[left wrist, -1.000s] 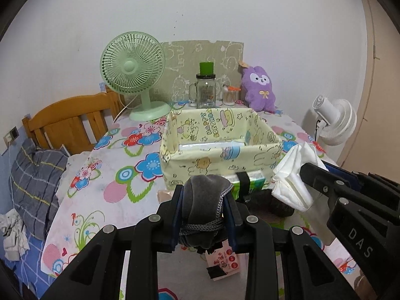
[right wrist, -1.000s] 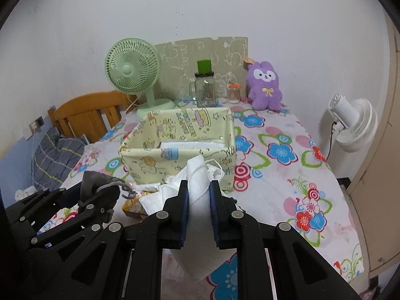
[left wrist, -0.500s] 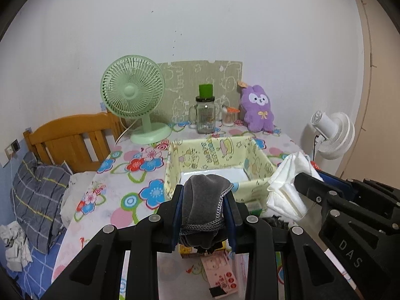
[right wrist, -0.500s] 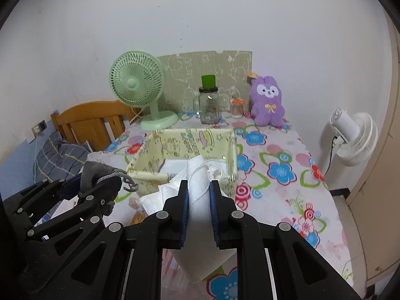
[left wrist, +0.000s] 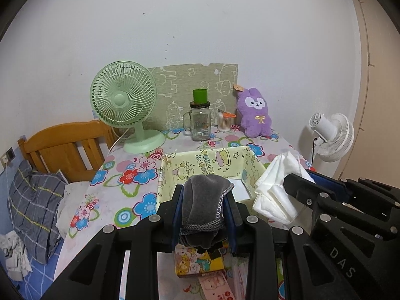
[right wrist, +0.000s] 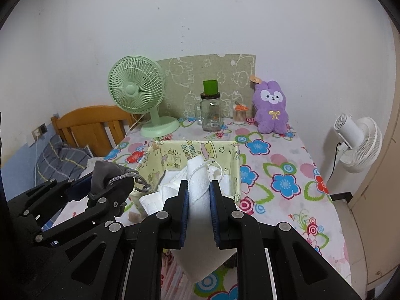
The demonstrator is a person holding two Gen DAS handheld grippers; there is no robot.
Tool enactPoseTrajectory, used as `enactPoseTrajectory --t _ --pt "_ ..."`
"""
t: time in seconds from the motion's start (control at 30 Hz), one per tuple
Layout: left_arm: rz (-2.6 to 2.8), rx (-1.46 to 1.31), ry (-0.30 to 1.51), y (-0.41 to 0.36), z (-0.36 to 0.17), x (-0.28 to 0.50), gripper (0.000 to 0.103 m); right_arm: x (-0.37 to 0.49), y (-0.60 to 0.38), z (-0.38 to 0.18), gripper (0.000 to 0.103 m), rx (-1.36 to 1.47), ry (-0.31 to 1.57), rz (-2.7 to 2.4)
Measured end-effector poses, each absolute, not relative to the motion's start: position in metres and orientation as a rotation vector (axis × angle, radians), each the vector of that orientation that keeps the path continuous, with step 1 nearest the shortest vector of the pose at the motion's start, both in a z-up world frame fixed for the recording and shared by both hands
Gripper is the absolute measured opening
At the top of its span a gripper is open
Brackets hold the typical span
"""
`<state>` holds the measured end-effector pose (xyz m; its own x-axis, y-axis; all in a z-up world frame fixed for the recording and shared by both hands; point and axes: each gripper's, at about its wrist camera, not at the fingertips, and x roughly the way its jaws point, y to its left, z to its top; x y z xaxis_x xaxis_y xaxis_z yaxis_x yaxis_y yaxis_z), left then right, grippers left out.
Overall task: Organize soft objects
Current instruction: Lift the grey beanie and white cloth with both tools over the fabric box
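Note:
My left gripper (left wrist: pixel 203 200) is shut on a grey drawstring pouch (left wrist: pixel 203 200), which also shows in the right wrist view (right wrist: pixel 107 177). My right gripper (right wrist: pixel 198 195) is shut on a folded white cloth (right wrist: pixel 200 190), seen from the side in the left wrist view (left wrist: pixel 277 187). Both are held above the near edge of a pale yellow cartoon-print fabric box (left wrist: pixel 207 160) (right wrist: pixel 175 155) on the flowered table (right wrist: pixel 275 165). A white flat item (left wrist: pixel 238 188) lies inside the box. A purple plush bunny (left wrist: pixel 255 115) (right wrist: pixel 271 110) stands at the back of the table.
At the back stand a green desk fan (left wrist: pixel 125 105), a glass jar with a green cup on top (left wrist: pixel 200 120), a cotton swab pot (left wrist: pixel 225 122) and a printed board (left wrist: pixel 195 87). Small printed packets (left wrist: pixel 197 262) lie below my left gripper. A wooden headboard (left wrist: pixel 65 142), grey pillow (left wrist: pixel 32 207) and white floor fan (left wrist: pixel 332 135) flank the table.
Both grippers have risen and pulled back with the pouch and the cloth still held; the box now appears lower and farther below them.

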<state>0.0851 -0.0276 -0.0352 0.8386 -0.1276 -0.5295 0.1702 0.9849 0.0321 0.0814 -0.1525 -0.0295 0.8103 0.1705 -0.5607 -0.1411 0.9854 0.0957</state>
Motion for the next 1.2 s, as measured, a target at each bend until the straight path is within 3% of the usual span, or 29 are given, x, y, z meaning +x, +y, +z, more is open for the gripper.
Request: enactPoseTrajectory --t 1.2 --pt "-0.142 0.026 0.665 -0.029 -0.063 0.197 0.029 0.202 -0.148 -0.052 0.019 0.129 0.669 0.190"
